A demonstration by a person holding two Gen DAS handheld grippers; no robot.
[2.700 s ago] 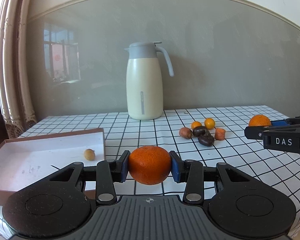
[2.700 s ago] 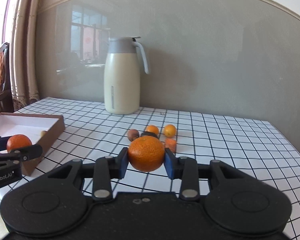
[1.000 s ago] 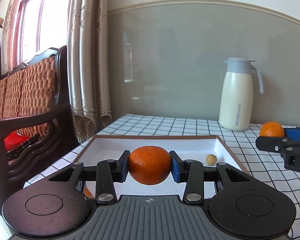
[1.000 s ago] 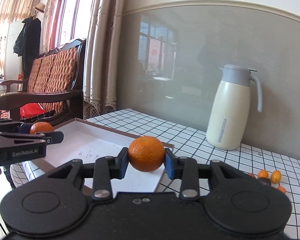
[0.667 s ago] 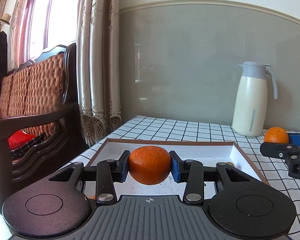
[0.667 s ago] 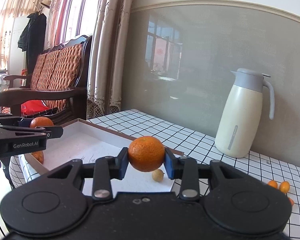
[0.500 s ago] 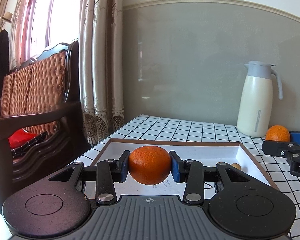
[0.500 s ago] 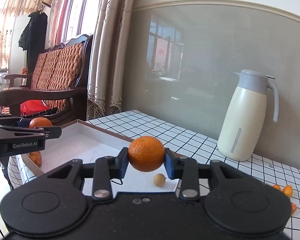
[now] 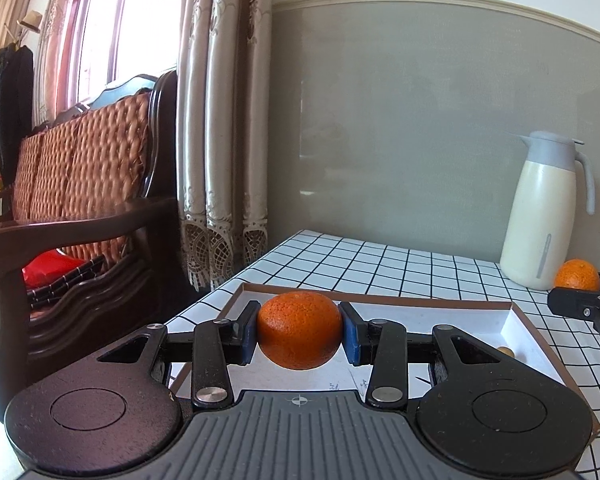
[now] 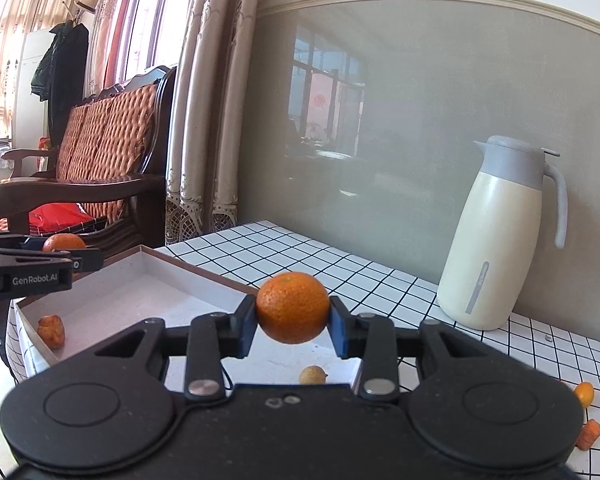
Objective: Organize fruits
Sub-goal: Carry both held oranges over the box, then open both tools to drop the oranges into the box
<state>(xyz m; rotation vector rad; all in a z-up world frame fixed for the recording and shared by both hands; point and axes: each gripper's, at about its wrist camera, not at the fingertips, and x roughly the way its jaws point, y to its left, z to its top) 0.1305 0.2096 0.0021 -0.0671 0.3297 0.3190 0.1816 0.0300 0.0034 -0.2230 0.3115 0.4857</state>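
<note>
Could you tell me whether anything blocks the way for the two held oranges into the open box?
Nothing visible does. The box is open-topped with bare floor below both oranges; only a small yellowish fruit and an orange piece lie inside, off to the sides.

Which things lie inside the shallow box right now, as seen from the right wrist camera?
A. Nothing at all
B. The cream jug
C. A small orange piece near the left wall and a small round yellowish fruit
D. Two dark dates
C: in the right wrist view the box holds a small orange piece by its left wall and a small round yellowish fruit near the front; both mandarins are in the grippers.
</note>
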